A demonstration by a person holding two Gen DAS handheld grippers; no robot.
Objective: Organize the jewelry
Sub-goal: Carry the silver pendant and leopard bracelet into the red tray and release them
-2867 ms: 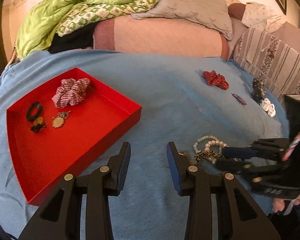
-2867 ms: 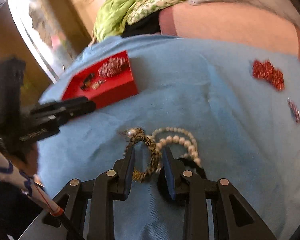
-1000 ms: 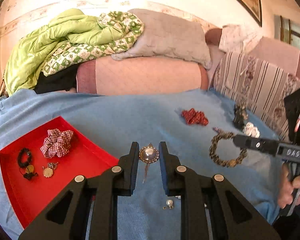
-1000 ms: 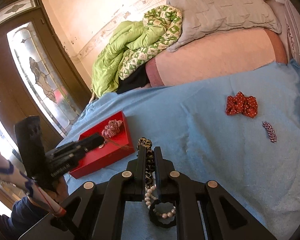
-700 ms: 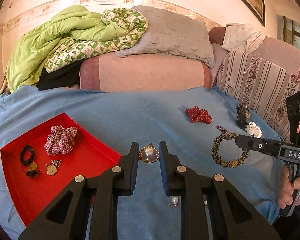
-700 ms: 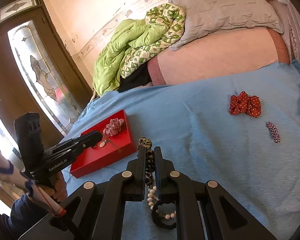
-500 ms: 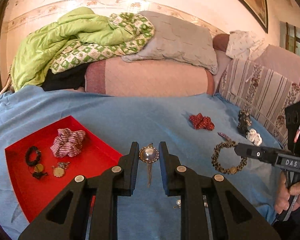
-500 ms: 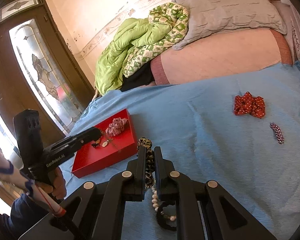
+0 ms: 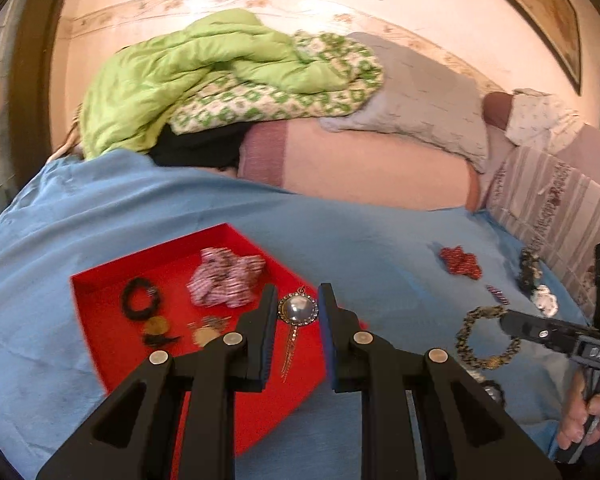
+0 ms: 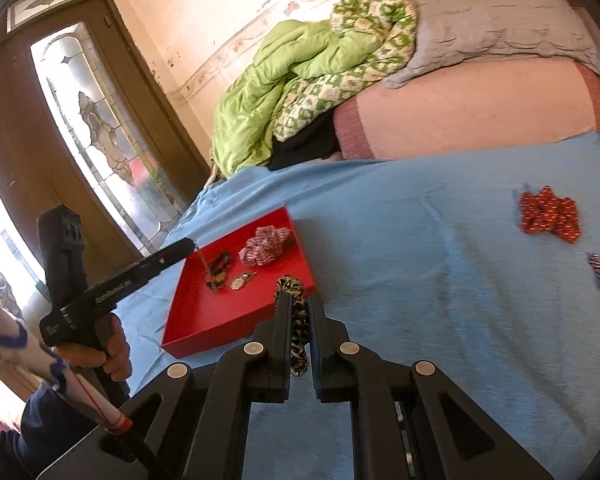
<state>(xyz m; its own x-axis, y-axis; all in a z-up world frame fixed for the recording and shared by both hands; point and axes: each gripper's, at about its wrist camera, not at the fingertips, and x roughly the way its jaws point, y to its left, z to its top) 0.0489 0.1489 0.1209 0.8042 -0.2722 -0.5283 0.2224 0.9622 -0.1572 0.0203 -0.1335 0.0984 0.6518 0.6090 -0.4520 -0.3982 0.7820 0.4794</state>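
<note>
The round pearl pendant [image 9: 298,309], its fine chain dangling, is pinched in the left tool [image 9: 298,312] above the near edge of the red tray [image 9: 100,284]. Just right of the tray, the right tool [image 10: 299,320] is clenched on a leopard-print bracelet [image 10: 298,320], which hangs over the blue bedspread [image 10: 440,264] short of the tray's wall. Released here, the bracelet would likely land outside the tray; the pendant's loose chain could drape over the rim or snag on the pink scrunchie [image 9: 224,280] further inside.

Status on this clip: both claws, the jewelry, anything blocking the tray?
Left claw shut on pendant, over red tray. Right claw shut on braided bracelet, short of tray. Nothing blocking.
</note>
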